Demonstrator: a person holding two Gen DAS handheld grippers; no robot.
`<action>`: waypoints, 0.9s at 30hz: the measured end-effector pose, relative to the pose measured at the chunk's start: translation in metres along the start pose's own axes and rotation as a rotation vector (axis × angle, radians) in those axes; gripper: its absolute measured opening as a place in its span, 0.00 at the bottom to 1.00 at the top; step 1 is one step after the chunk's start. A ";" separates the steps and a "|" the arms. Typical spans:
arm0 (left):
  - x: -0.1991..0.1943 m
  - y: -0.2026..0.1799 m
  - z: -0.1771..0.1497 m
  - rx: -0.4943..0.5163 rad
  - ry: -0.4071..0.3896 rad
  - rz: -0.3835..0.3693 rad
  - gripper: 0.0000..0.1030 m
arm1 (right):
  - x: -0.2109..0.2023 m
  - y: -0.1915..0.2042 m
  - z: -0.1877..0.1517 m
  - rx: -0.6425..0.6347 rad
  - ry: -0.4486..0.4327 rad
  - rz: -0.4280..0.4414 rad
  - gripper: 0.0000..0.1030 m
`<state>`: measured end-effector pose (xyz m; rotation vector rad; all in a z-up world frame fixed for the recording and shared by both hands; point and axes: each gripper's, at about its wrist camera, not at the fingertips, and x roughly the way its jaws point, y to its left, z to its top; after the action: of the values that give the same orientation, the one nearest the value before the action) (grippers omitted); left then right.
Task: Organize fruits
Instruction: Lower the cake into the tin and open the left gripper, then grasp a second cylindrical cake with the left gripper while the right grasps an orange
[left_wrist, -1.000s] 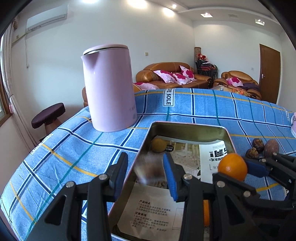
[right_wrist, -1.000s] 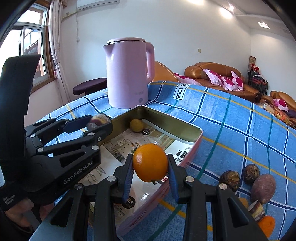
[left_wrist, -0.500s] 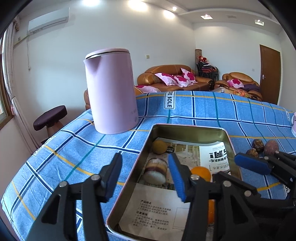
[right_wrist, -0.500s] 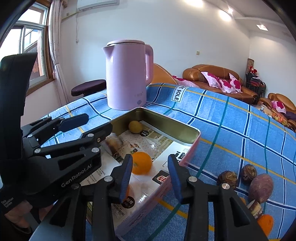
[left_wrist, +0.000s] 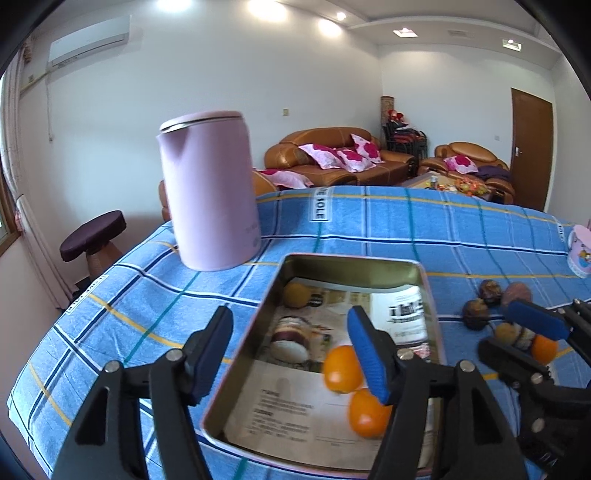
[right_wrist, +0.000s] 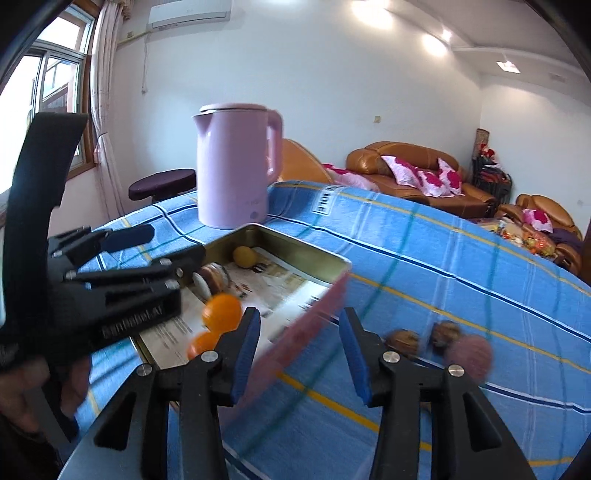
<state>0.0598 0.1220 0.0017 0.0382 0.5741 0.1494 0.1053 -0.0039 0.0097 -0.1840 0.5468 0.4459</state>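
Both tools stand apart and hold nothing, their jaws having just been opening. The left tool (left_wrist: 288, 332) gapes wide over the tin tray (left_wrist: 354, 262); the right tool (right_wrist: 299, 347) sits narrower above the tray's pink wall. Inside the tray, two oranges (left_wrist: 341, 367) lie touching at five o'clock, a layered brown fruit (left_wrist: 290, 338) mid-tray, a yellow fruit (left_wrist: 295, 293) at twelve. More fruits (left_wrist: 487, 295) wait on the blue checked surface (left_wrist: 369, 229) at three o'clock. The pink kettle (left_wrist: 210, 192) stands at eleven.
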 end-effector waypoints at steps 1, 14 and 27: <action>-0.002 -0.004 0.002 0.001 0.001 -0.010 0.68 | -0.006 -0.007 -0.003 0.006 0.001 -0.014 0.46; -0.010 -0.081 0.013 0.071 0.014 -0.105 0.69 | -0.040 -0.097 -0.045 0.128 0.067 -0.154 0.48; 0.001 -0.124 0.003 0.156 0.037 -0.173 0.69 | -0.018 -0.109 -0.053 0.197 0.163 -0.101 0.48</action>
<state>0.0789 -0.0003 -0.0060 0.1371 0.6225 -0.0633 0.1166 -0.1228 -0.0194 -0.0585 0.7343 0.2777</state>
